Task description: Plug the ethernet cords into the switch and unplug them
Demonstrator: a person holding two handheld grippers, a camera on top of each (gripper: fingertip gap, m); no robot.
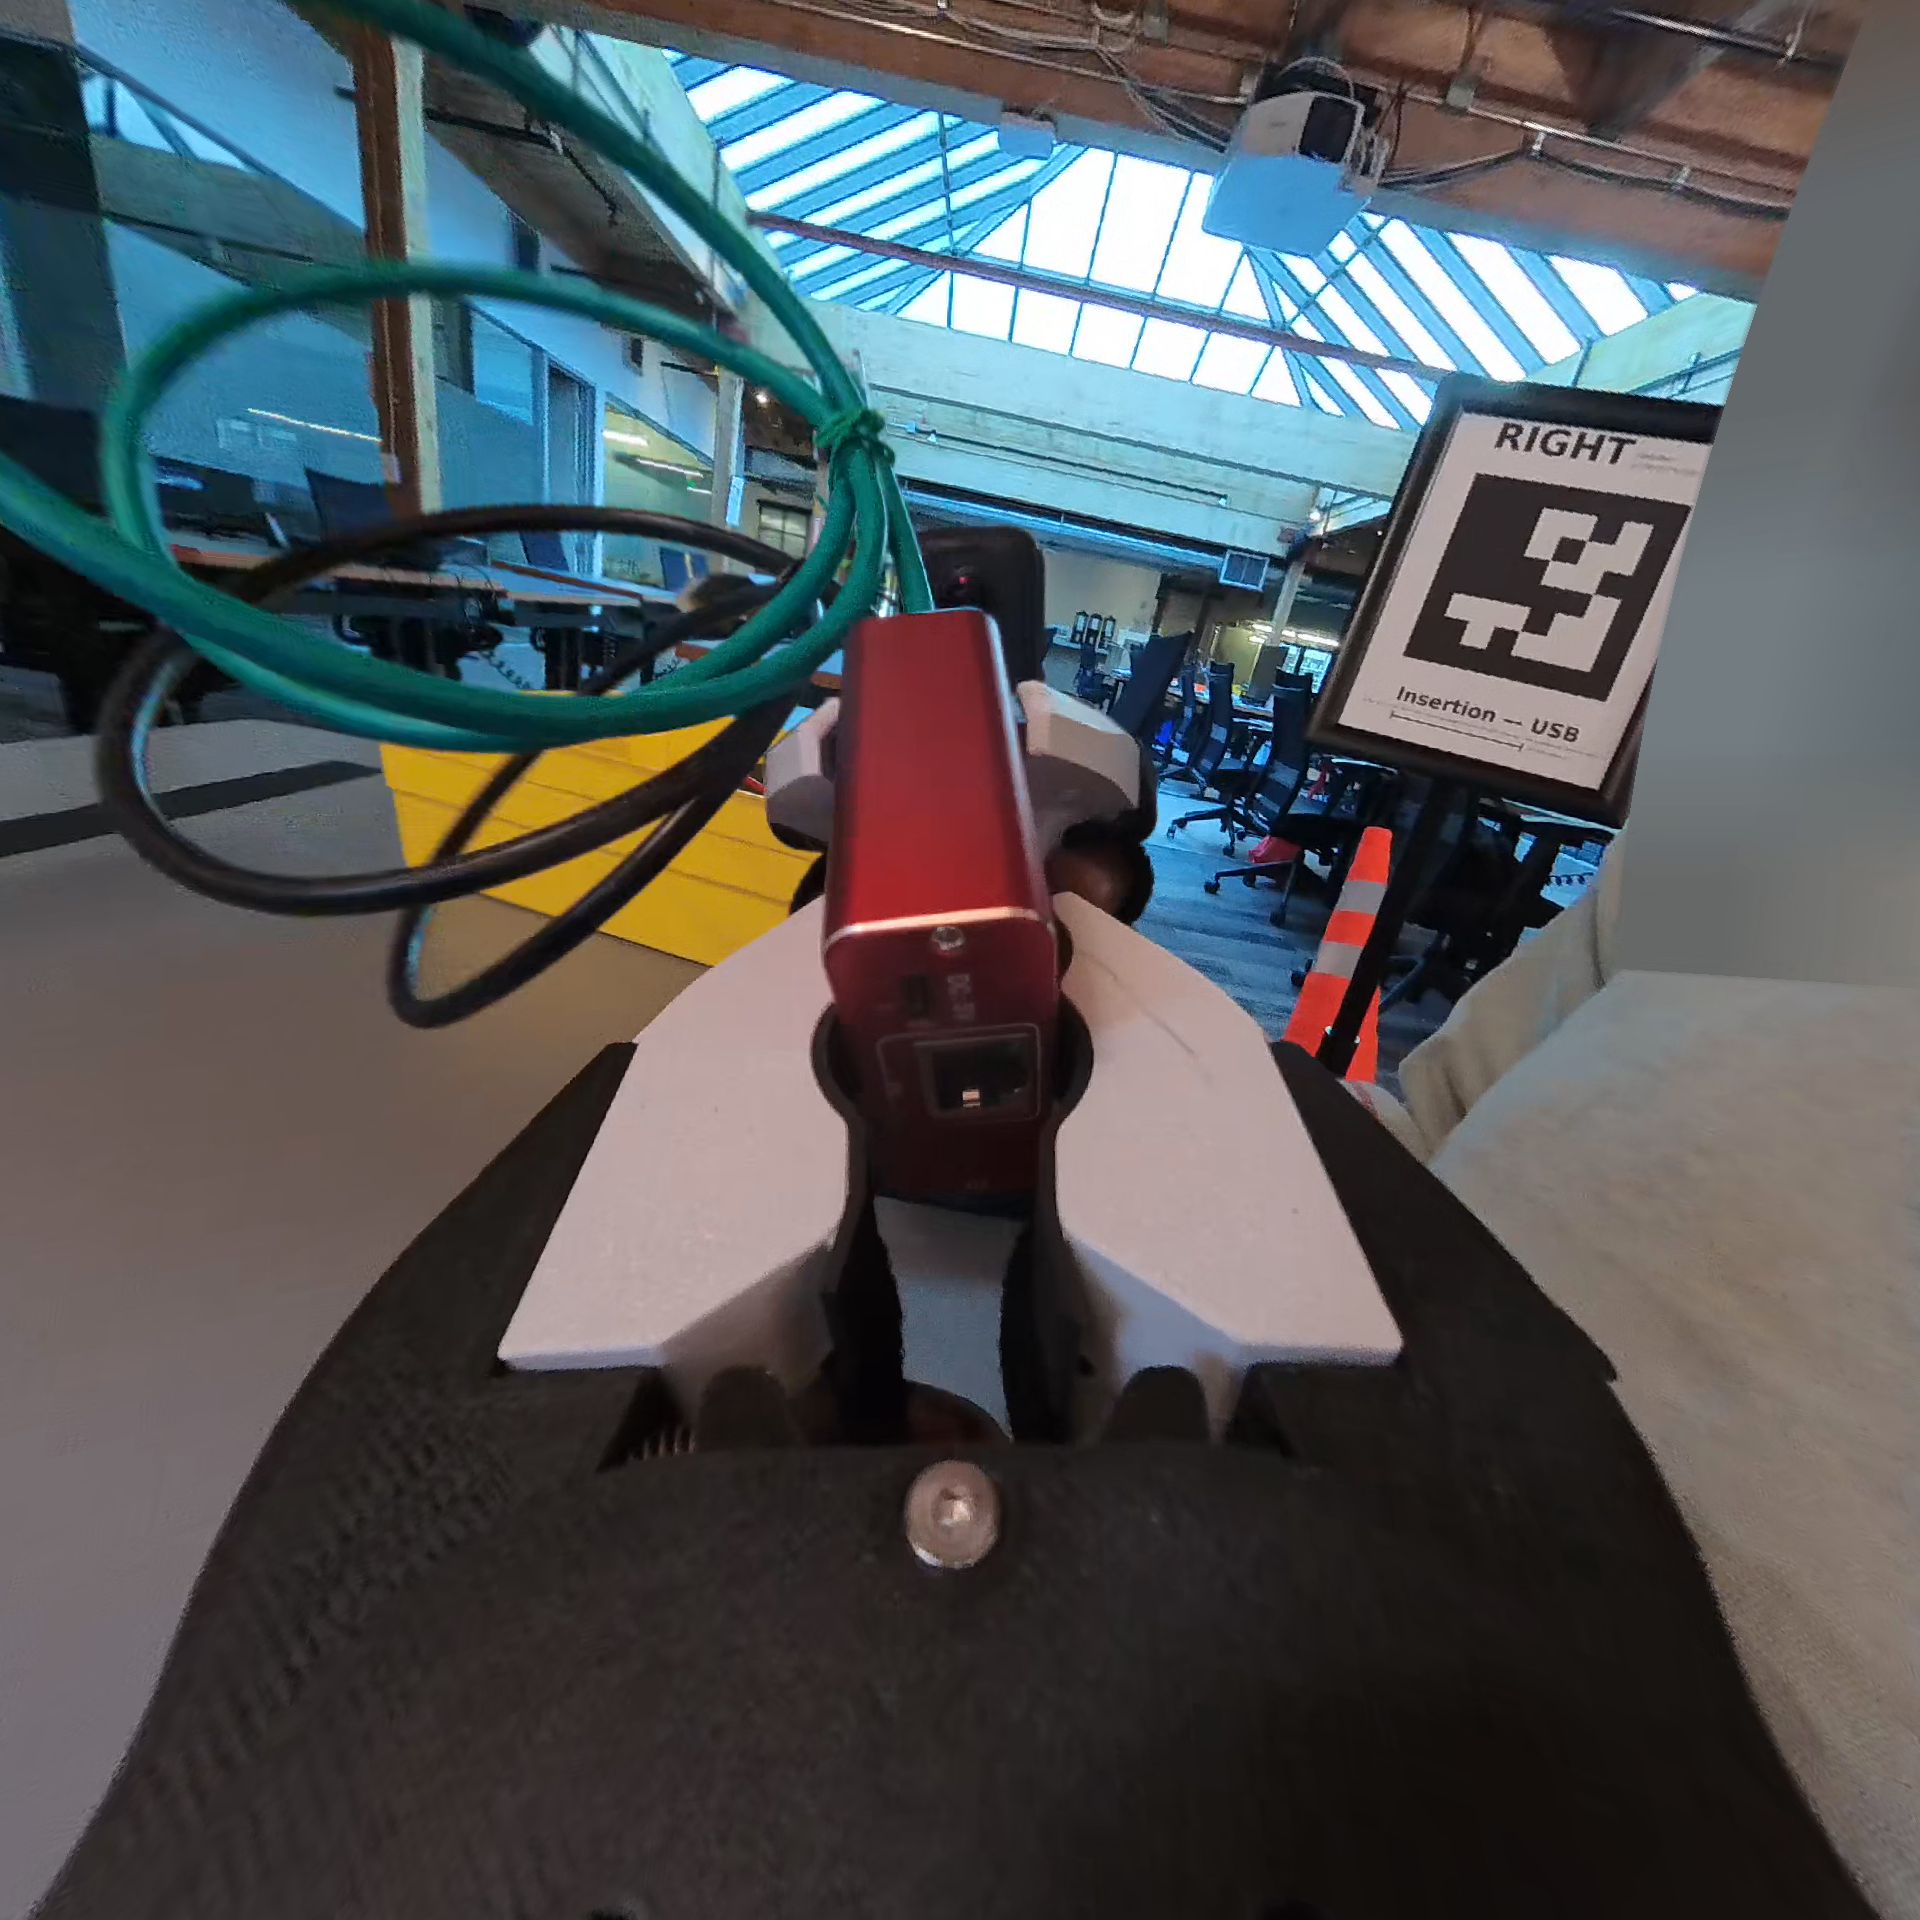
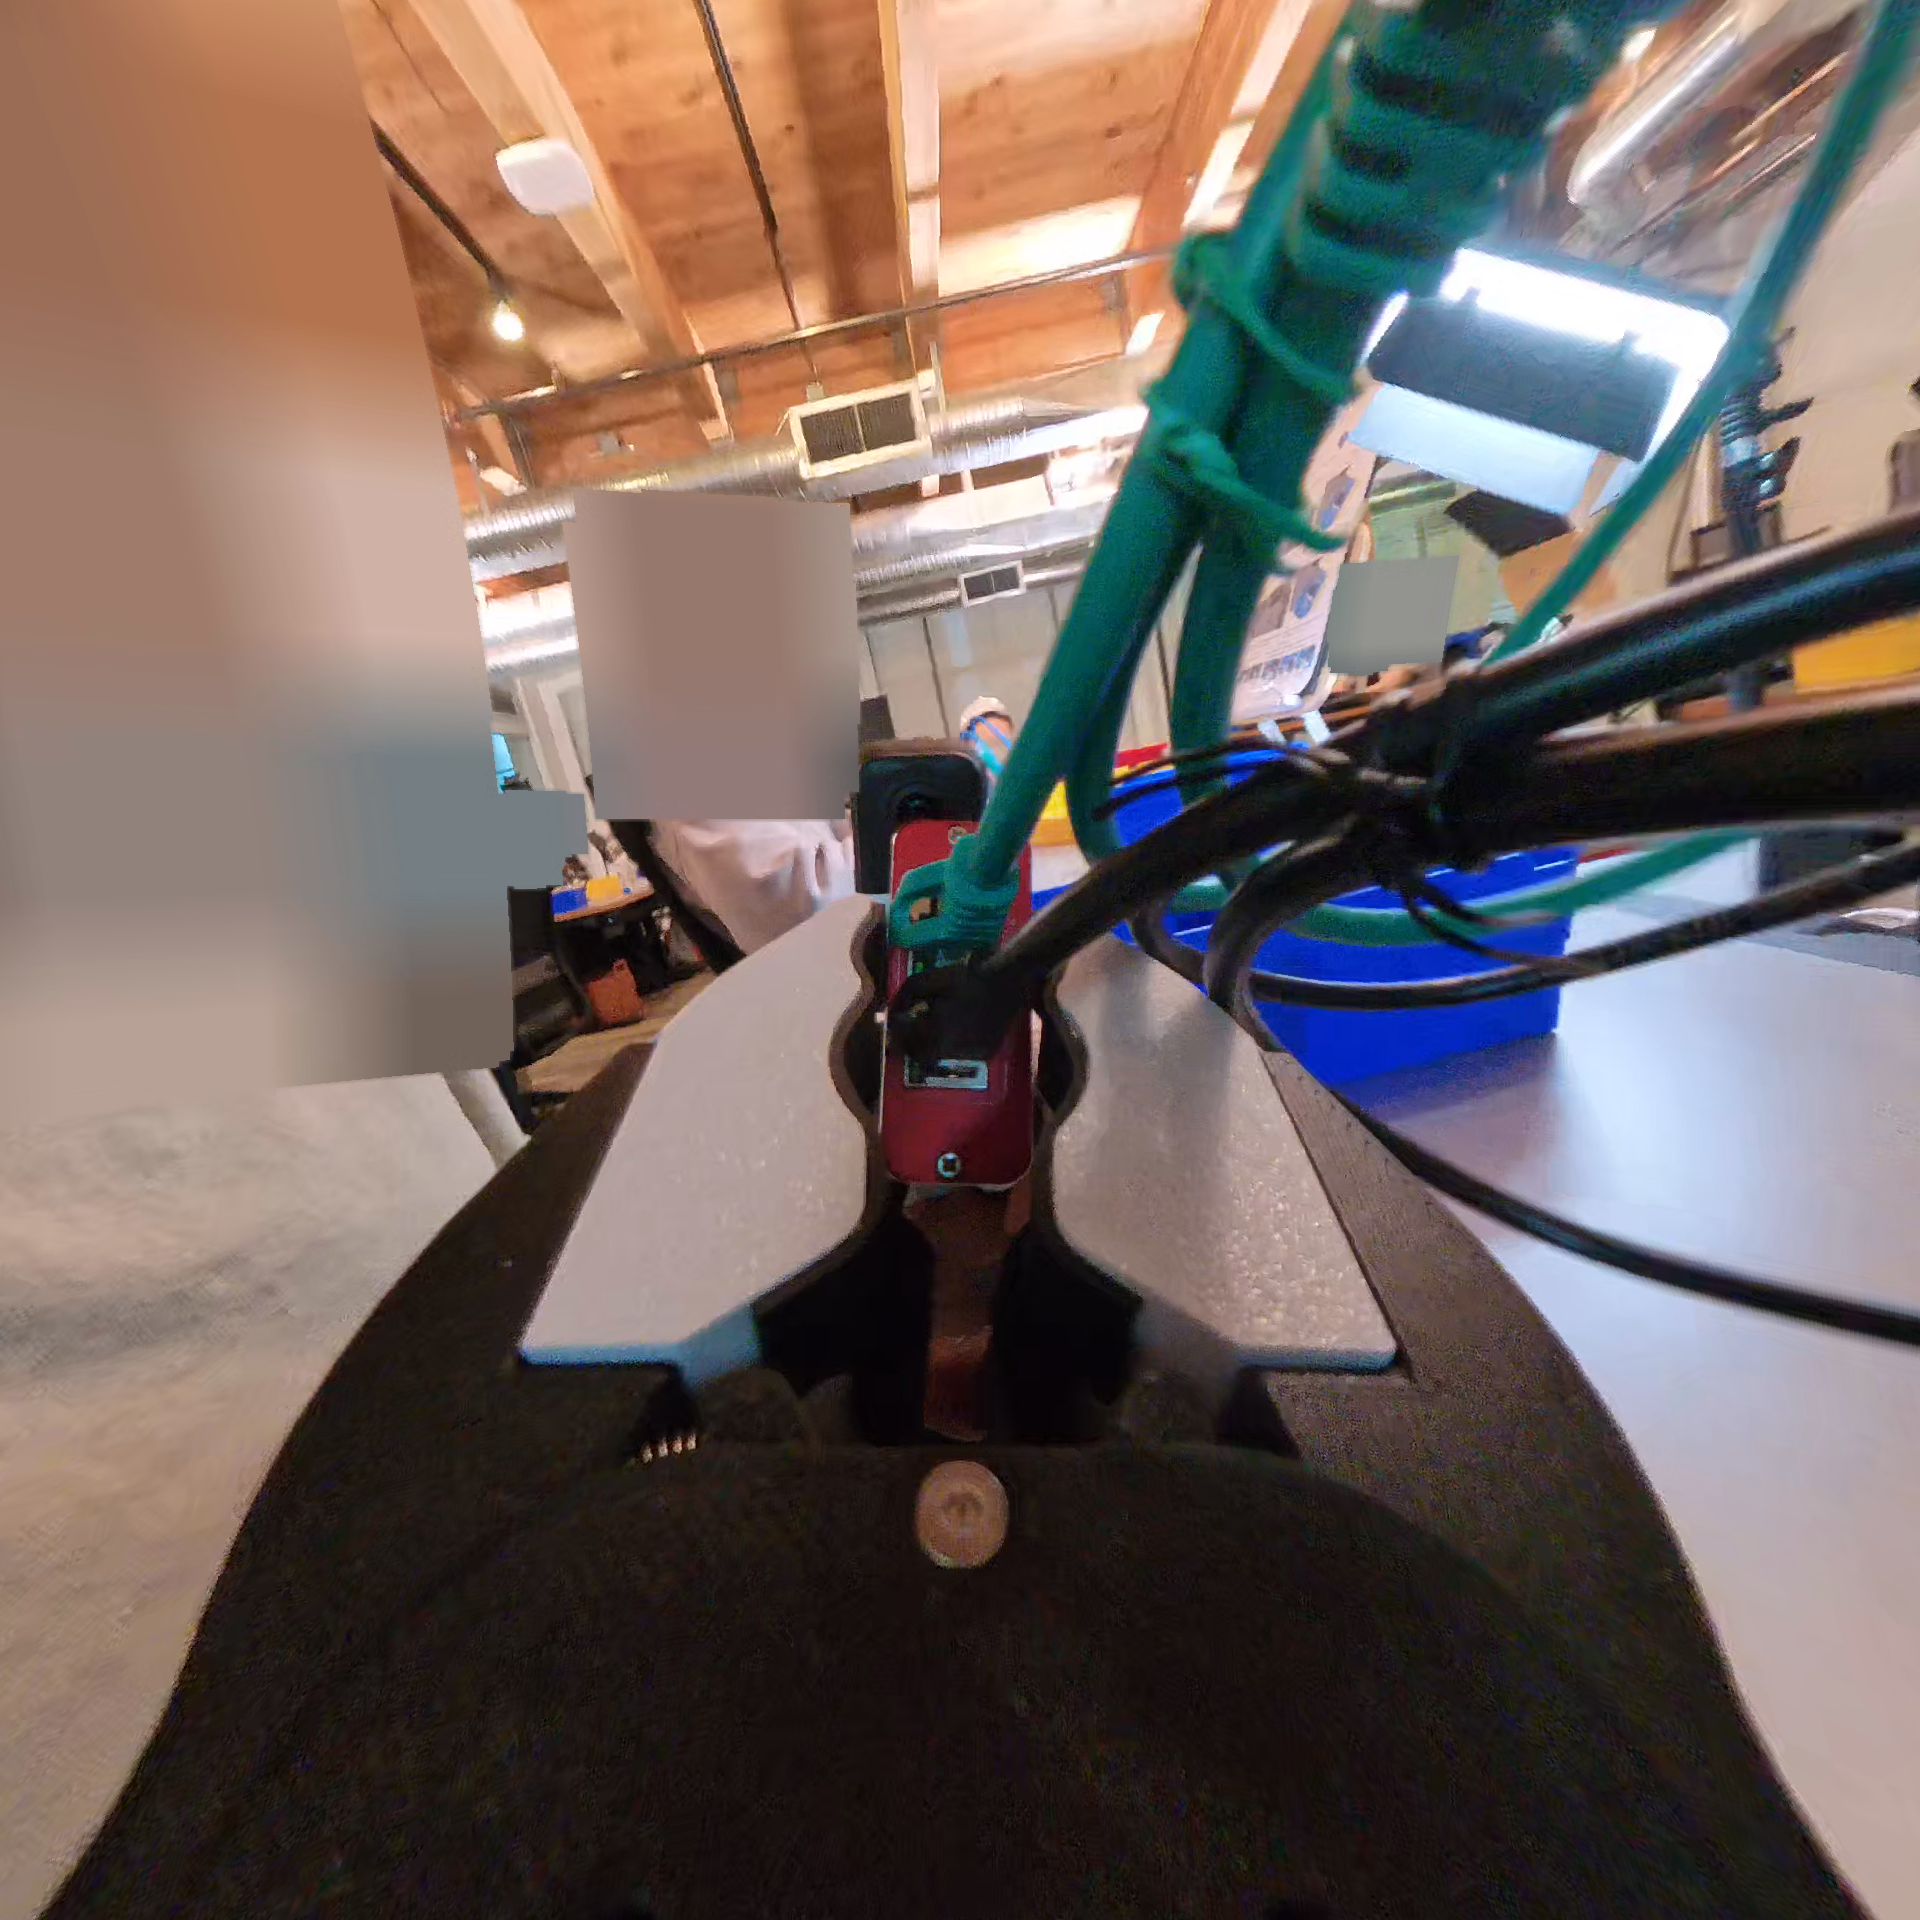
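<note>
A red switch point(image 1: 935, 790) is held in the air above the table, gripped at both ends. My left gripper point(image 1: 948, 987) is shut on the end with an empty port point(image 1: 982, 1081). My right gripper point(image 2: 958, 997) is shut on the other end of the switch point(image 2: 961, 1127). There a green ethernet cord point(image 2: 1081, 675) and a black cord point(image 2: 1195, 883) are plugged in, and one port point(image 2: 943, 1070) below them is empty. In the left wrist view the green cord point(image 1: 343, 665) and black cord point(image 1: 312, 883) loop off to the left, and the right gripper's fingers point(image 1: 1081, 748) show behind the switch.
A grey table point(image 1: 156, 1143) lies below. A yellow bin point(image 1: 623, 831) stands behind the cords. A framed marker sign point(image 1: 1527, 592) on a stand and an orange cone point(image 1: 1351, 935) are at right. A blue bin point(image 2: 1403, 987) sits on the table. A person's grey sleeve point(image 1: 1662, 1299) is close by. Both grippers' tips are close together, under 4 cm apart.
</note>
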